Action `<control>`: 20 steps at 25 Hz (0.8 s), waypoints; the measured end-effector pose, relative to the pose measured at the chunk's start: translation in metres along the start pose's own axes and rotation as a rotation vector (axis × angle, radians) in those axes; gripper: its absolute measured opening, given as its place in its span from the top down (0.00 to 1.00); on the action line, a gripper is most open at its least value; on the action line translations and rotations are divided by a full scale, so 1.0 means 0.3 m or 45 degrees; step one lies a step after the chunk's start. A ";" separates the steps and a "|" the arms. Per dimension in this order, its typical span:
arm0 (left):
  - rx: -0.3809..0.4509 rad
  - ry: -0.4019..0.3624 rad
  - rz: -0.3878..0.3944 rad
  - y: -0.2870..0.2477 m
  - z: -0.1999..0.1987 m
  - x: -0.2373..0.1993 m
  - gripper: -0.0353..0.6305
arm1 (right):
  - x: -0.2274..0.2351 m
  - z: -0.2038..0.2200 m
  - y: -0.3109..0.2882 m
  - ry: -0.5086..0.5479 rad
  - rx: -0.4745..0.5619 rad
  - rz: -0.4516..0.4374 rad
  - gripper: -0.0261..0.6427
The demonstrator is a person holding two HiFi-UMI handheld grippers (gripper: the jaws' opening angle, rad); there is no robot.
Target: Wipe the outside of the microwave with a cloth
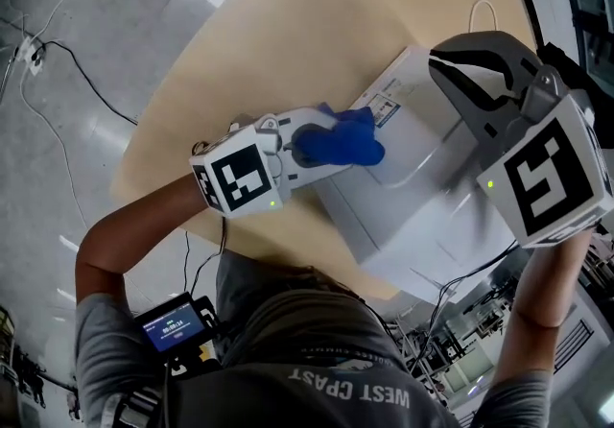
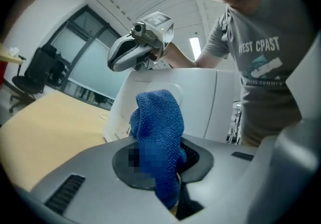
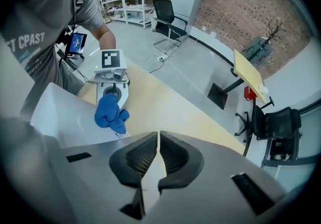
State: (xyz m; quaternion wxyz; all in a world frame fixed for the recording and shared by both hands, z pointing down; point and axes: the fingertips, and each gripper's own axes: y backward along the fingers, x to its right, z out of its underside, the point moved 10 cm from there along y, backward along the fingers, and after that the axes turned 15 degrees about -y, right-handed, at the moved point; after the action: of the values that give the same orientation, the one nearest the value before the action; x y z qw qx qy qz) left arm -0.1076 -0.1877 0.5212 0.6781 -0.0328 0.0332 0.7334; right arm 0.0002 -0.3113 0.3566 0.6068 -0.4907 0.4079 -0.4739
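Observation:
A white microwave [image 1: 413, 196] stands on the tan round table [image 1: 288, 23]. A blue cloth [image 1: 343, 140] is bunched against the microwave's near-left face, and my left gripper [image 1: 312, 146] is shut on it, pointing level at the microwave. In the left gripper view the cloth [image 2: 158, 137] sticks up from between the pads, with the microwave [image 2: 200, 97] right behind it. Over the microwave's top my right gripper [image 1: 446, 66] points steeply down. Its jaws [image 3: 158, 142] are shut with nothing between them. From there the cloth [image 3: 110, 113] and the left gripper [image 3: 113, 95] show below.
A white cable loop [image 1: 484, 9] lies on the table behind the microwave. Black cables [image 1: 86, 81] run over the grey floor to the left. Office chairs [image 3: 168, 14], shelves and another small table [image 3: 251, 75] stand further off.

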 end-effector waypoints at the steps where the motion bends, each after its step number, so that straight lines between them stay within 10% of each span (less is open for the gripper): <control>1: 0.021 0.048 0.028 0.004 -0.004 0.000 0.83 | 0.005 0.004 0.004 -0.039 0.012 -0.007 0.91; 4: 0.061 0.130 0.099 0.000 -0.005 -0.035 0.83 | 0.012 0.006 0.006 -0.063 0.034 -0.060 0.91; 10: 0.171 0.230 0.166 -0.071 -0.033 -0.145 0.83 | -0.047 -0.010 0.035 0.349 0.210 -0.147 0.92; 20: 0.181 0.226 0.080 -0.252 -0.049 -0.466 0.83 | -0.089 0.004 0.102 0.330 0.298 -0.046 0.92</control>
State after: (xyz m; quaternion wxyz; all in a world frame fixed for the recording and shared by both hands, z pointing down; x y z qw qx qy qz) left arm -0.0212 -0.3219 0.5194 0.6499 -0.0484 0.1459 0.7443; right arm 0.0010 -0.2828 0.3276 0.5935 -0.3587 0.4157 -0.5885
